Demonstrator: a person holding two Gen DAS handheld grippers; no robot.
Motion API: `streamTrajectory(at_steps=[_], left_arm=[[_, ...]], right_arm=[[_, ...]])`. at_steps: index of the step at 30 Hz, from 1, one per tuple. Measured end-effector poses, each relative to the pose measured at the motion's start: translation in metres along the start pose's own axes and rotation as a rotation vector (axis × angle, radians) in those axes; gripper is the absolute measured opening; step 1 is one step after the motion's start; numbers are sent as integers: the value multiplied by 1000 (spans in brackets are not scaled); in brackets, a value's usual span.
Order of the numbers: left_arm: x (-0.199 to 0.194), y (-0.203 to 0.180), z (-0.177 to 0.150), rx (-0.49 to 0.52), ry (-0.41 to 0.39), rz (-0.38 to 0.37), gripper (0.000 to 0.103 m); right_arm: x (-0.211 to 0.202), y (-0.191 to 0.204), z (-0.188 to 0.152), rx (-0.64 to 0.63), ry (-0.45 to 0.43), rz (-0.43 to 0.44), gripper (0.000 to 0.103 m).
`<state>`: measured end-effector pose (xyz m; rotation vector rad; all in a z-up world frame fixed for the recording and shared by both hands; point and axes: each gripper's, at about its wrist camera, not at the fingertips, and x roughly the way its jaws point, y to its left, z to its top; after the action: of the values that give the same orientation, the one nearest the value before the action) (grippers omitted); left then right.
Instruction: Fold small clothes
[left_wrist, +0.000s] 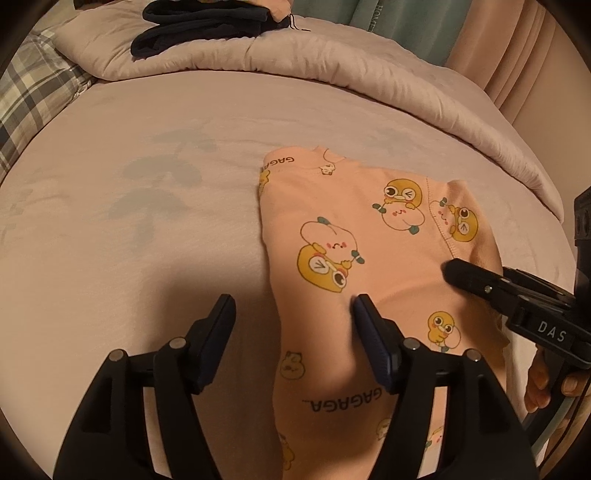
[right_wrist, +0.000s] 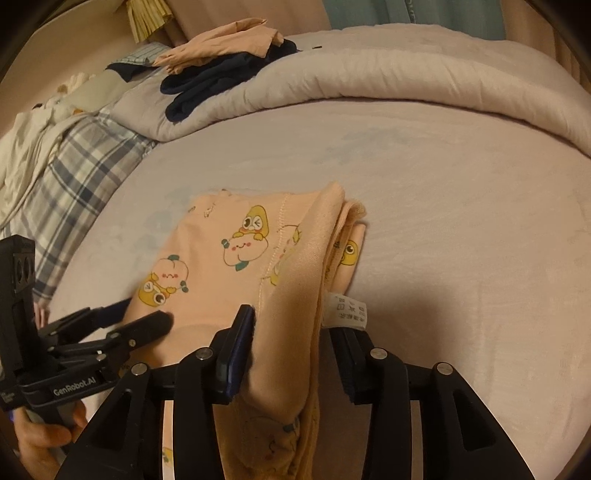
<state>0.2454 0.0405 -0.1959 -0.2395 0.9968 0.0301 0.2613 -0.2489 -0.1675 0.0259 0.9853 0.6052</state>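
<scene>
Left wrist: close, angled down over the bed (left_wrist: 147, 206), facing the duvet (left_wrist: 332, 66).
Right wrist: same, from the right.
Shared: peach garment (left_wrist: 351, 240), dark clothes (right_wrist: 221, 81).

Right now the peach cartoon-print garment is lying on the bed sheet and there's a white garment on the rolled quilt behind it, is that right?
Not quite. The garment on the rolled quilt is dark navy, not white; the left wrist view shows it. The peach cartoon-print garment does lie on the bed sheet.

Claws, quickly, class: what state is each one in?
Left claw: open, astride the peach garment's edge, not gripping.
Right claw: open, garment fold between its fingers, not clamped.
</scene>
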Motion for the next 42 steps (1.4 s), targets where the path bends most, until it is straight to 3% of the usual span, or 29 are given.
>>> streamTrajectory(at_steps=[13, 16, 25, 27, 32, 42], left_arm=[[-5, 6, -15, -40, 20, 48, 83], [-18, 3, -17, -40, 9, 62, 84], [-62, -12, -39, -44, -21, 77, 98], [-79, -17, -44, -32, -43, 74, 102], [-118, -31, -54, -25, -90, 36, 102], [-167, -52, -70, -16, -82, 31, 102]], right_arm=[[-17, 12, -18, -87, -2, -75, 44], [-26, 15, -20, -87, -10, -95, 44], [-65, 17, -43, -87, -33, -131, 53], [-77, 19, -48, -91, -45, -123, 56], [-109, 32, -62, -95, -88, -111, 80], [-151, 67, -83, -185, -154, -69, 100]])
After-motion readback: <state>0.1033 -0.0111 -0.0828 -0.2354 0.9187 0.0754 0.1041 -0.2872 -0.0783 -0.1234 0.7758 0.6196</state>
